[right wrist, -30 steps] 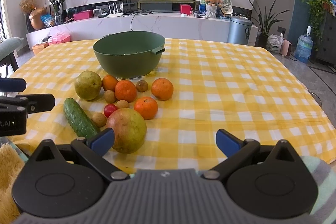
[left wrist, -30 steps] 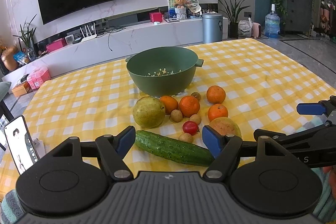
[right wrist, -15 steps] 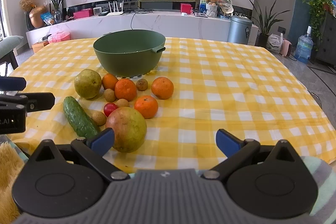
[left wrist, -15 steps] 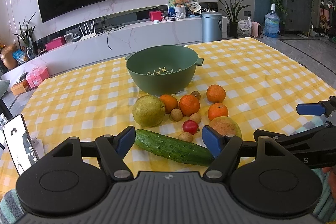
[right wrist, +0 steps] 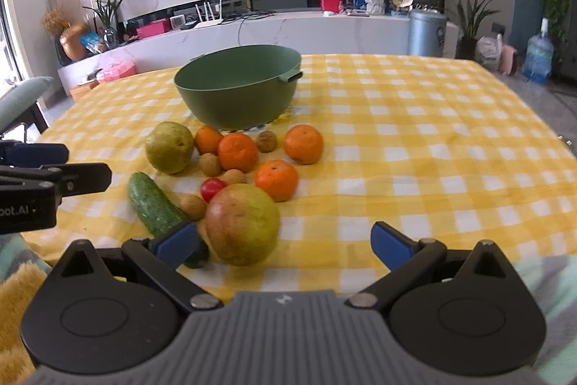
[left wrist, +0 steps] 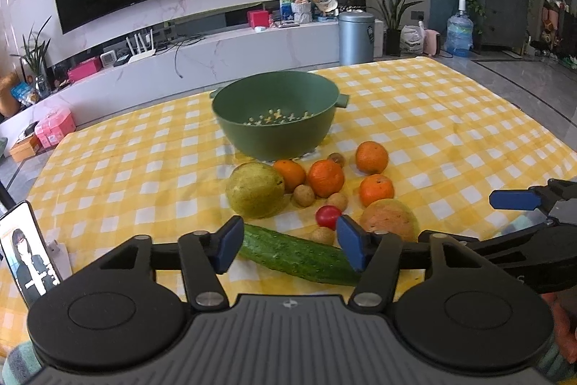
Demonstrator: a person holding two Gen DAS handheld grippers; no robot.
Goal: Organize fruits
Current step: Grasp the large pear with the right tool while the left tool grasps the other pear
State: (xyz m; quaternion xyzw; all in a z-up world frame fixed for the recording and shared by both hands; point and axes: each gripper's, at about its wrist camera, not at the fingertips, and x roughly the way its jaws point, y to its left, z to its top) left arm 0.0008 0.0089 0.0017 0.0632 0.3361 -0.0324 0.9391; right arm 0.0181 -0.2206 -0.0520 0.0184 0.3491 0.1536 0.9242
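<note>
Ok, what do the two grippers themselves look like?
Both match: the left gripper and right gripper have black linkage arms, blue pads, silver pivot pins, two round black discs and a ribbed grey body. White lettering marks the left one's side.

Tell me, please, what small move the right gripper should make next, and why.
Probably ease the right gripper forward and a little left, to straddle the big red-green fruit. Both grippers are open and empty, the green bowl holds no fruit, and that fruit lies nearest, just off its left finger.
</note>
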